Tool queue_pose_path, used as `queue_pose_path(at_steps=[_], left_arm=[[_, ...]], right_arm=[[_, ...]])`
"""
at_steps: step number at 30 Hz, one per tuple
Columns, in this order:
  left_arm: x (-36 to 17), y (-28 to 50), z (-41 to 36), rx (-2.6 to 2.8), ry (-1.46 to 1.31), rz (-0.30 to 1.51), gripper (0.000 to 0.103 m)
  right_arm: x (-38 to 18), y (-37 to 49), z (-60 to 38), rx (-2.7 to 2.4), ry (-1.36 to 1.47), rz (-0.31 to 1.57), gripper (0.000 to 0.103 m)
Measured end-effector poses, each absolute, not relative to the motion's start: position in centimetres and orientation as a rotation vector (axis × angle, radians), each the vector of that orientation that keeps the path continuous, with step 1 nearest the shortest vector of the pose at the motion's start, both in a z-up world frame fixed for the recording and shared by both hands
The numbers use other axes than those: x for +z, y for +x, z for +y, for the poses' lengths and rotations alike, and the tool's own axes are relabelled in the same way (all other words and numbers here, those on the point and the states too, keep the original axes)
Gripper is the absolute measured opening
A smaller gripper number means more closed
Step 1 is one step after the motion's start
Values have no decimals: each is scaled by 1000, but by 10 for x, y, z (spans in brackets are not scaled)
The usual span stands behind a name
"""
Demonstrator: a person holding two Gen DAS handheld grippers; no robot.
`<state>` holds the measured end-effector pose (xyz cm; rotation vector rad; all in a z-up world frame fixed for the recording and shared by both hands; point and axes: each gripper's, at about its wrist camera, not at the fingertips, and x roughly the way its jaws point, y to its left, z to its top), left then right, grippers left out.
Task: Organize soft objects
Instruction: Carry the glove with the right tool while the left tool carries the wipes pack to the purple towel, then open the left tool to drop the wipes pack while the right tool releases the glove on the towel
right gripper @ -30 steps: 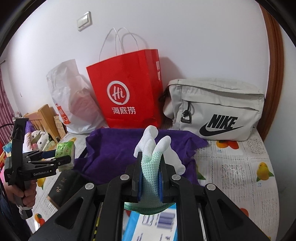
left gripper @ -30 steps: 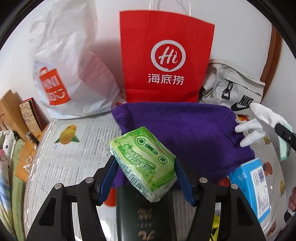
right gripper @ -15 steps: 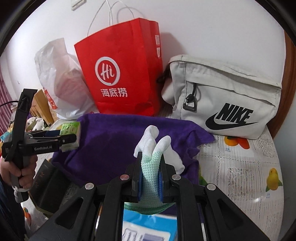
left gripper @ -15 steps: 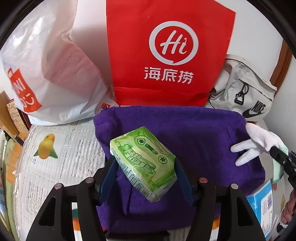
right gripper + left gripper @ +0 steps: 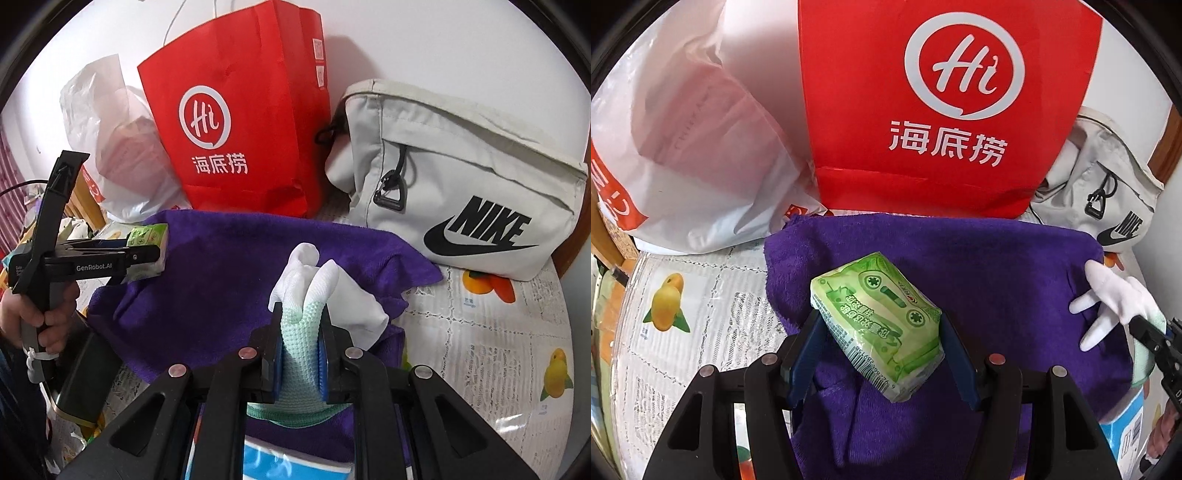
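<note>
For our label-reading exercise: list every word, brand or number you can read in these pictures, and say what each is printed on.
"Hi" and "海底捞": red paper bag
"NIKE": grey bag
"GenRobot.AI": left gripper
Green tissue pack: print and barcode digits too small to read
White plastic bag: orange logo cut off, unreadable
Blue box: label blurred

The towel [image 5: 960, 266] is showing solid purple; the tissue pack [image 5: 882, 325] is wearing green with a cassette print. The glove [image 5: 306, 306] is fading from white to mint. The paper bag [image 5: 942, 110] is glowing red with white lettering.
</note>
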<state>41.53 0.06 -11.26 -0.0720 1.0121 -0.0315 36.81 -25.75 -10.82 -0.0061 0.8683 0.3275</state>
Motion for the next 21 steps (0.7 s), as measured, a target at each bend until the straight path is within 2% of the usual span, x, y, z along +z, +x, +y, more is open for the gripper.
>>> queue_pose_path(at_steps=[6, 7, 9, 10, 11, 21], left_arm=[[-116, 424, -4, -36, -64, 1037, 64], [-117, 426, -4, -35, -66, 1044, 66], [-118, 426, -4, -33, -73, 1055, 72], [-117, 426, -3, -26, -78, 1056, 78], [-116, 425, -2, -21, -81, 1052, 78], [-87, 391, 7, -10, -79, 976, 78]], right_arm=[[-112, 373, -258, 328, -1, 889, 19], [-113, 375, -258, 329, 0, 893, 24], [-115, 375, -258, 333, 1, 903, 42], [-115, 374, -258, 335, 1, 904, 55], [-113, 372, -258, 334, 0, 897, 63], [-91, 348, -262, 287, 27, 848, 64]])
